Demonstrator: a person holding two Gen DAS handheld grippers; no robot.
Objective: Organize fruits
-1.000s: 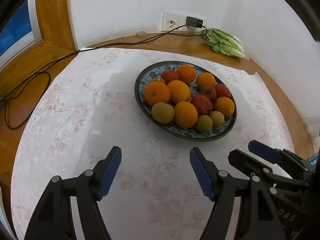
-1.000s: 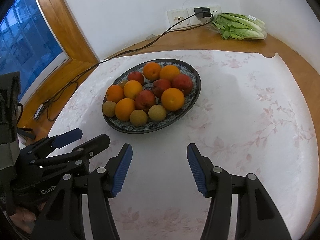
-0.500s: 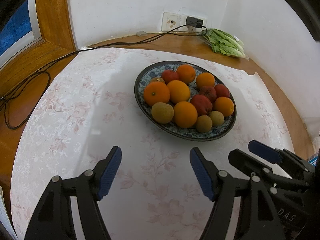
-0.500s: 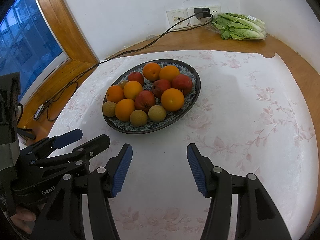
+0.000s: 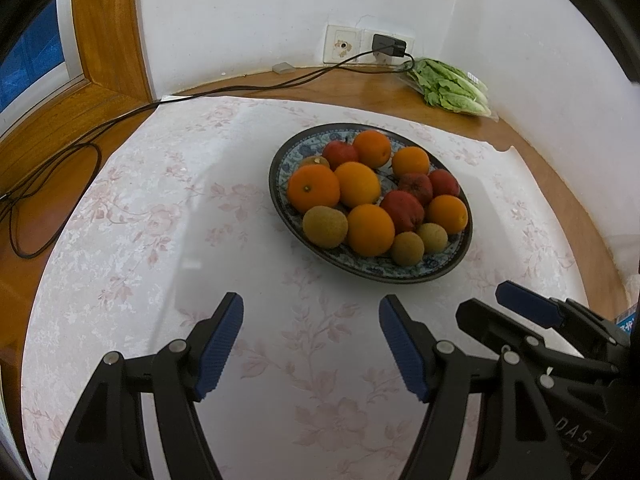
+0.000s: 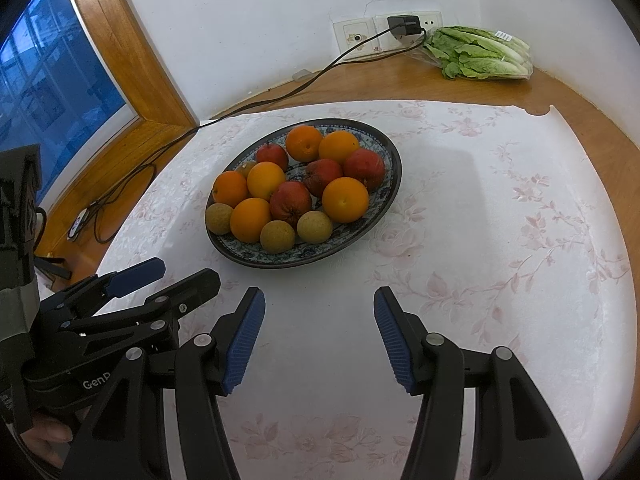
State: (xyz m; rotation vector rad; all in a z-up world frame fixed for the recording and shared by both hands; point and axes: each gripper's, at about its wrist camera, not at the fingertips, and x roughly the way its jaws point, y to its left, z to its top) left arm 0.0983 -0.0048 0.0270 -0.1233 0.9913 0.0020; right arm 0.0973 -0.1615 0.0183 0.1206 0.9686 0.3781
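Fruits: one pile on a patterned blue plate [image 5: 460,258] with a dark rim, standing on the flowered white cloth [image 5: 168,216] that covers most of the wooden counter [image 5: 360,92]. Plate sits toward the far half of the cloth, ahead of both grippers and well apart from them.

Contents, left wrist view: oranges [image 5: 314,187] along the left, middle and right of the pile; red apples [image 5: 402,210] through the centre and back; brownish-green kiwi-like fruits [image 5: 325,227] along the near edge, three in a row there, and a fourth partly hidden at the back left. Fruits touch one another; none lies on the cloth. Right wrist view shows the same plate [image 6: 394,184] with the same mix: oranges [image 6: 345,199], apples [image 6: 291,203], brownish fruits [image 6: 277,236] nearest the camera.

Left gripper [image 5: 310,340]: fingers apart, nothing between them, only cloth below. Pointing down toward the cloth, short of the plate. Seen also from the right wrist view at lower left [image 6: 176,276], a hand [image 6: 44,438] partly visible under it.

Right gripper [image 6: 318,336]: fingers apart, nothing between them, over bare cloth. Seen from the left wrist view at lower right [image 5: 492,306], just beside the left gripper.

Surroundings: bagged lettuce [image 6: 480,54] at the far right corner of the counter, against the wall. Wall socket with a black plug [image 6: 404,24]; its cable [image 5: 120,118] runs left along the counter. Wood-framed window [image 6: 60,76] at left.
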